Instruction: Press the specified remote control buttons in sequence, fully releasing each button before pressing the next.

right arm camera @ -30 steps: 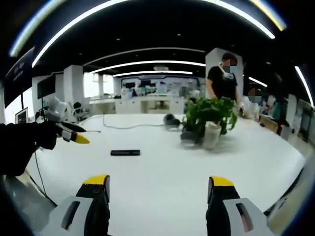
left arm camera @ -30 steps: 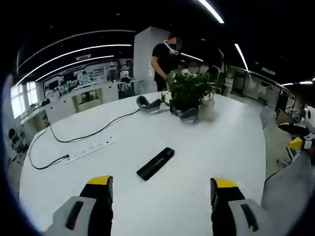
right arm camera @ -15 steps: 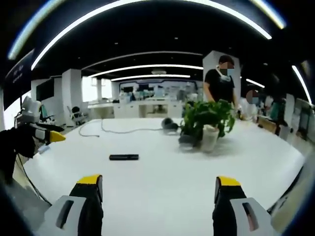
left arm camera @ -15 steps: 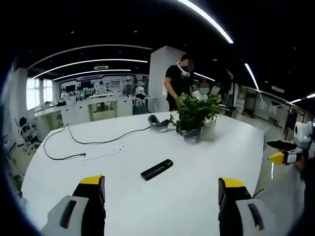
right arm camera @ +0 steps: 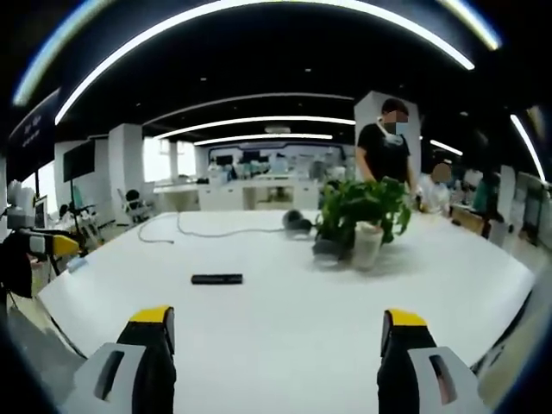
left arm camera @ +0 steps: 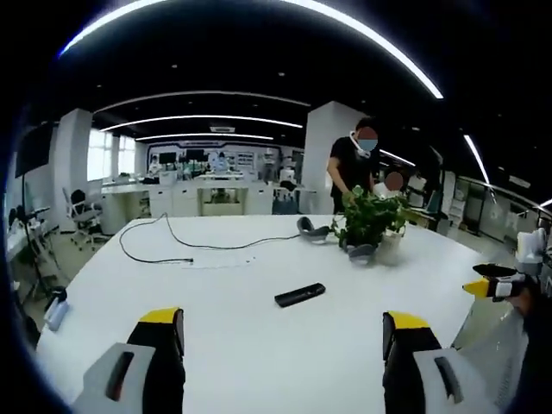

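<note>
A slim black remote control (left arm camera: pixel 300 295) lies flat on the white table (left arm camera: pixel 259 354), well ahead of my left gripper (left arm camera: pixel 280 332), whose jaws stand wide open with nothing between them. In the right gripper view the same remote control (right arm camera: pixel 216 279) lies left of centre, far beyond my right gripper (right arm camera: pixel 274 328), which is also open and empty. The right gripper's yellow tip (left arm camera: pixel 483 287) comes into the left gripper view at the right edge. The left gripper's yellow tip (right arm camera: pixel 53 245) comes into the right gripper view at the left edge.
A potted green plant (left arm camera: pixel 373 226) in a white pot stands on the table's far right part, with headphones (left arm camera: pixel 312 229) beside it. A white power strip (left arm camera: pixel 216 261) and black cable (left arm camera: pixel 164 241) lie at the far left. A person in black (left arm camera: pixel 352 168) stands behind the table.
Both cameras have drawn back and levelled, so the remote sits farther away. The left view has swung left. Both grippers' jaws have spread slightly wider.
</note>
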The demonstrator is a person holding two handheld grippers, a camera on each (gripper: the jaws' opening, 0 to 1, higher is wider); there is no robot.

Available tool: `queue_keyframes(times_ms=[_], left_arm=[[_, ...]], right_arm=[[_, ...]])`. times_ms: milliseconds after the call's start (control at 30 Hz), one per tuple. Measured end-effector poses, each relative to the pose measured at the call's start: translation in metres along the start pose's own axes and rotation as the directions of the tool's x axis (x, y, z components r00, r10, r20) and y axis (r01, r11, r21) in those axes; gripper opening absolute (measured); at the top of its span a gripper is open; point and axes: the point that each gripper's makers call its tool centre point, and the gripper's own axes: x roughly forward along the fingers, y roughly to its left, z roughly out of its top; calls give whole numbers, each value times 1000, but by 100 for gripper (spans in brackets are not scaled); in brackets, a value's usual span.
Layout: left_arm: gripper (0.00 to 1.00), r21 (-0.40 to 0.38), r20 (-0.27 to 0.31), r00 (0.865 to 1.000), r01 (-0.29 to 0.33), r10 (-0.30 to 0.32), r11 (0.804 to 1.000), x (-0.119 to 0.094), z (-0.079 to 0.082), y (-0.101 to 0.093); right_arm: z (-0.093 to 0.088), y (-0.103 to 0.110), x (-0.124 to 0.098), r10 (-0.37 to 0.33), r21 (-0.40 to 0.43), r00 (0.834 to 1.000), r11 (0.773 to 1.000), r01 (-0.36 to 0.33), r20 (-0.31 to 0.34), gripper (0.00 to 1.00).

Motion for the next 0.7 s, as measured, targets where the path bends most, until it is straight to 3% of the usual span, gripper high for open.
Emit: queue_keyframes(times_ms=[100,200,267,533,700], left_arm=[[100,-9,20,999,-31,31,999,-10,-6,2],[100,1,-13,997,-80,80,997,-19,-26,7],[100,-17,-2,996,-86,86,996,-25,-32,6],[99,-61,41,987,-153,156,986,-32,-41,12],[98,-58,27,981,-190,192,980,-31,-43,18]], right_arm=[[-2,1,0,2,-4,1000,1000,-2,-13,98],[-1,0,-1,-1,-4,1000,1000,1,-6,97],[-1,0,-1,-3,-3,1000,1000,3,-4,96],[-2,-2,-1,-13,-14,1000,1000,13,-10,93],[-3,-1,-1,-11,-21,1000,1000,11,-16,92]])
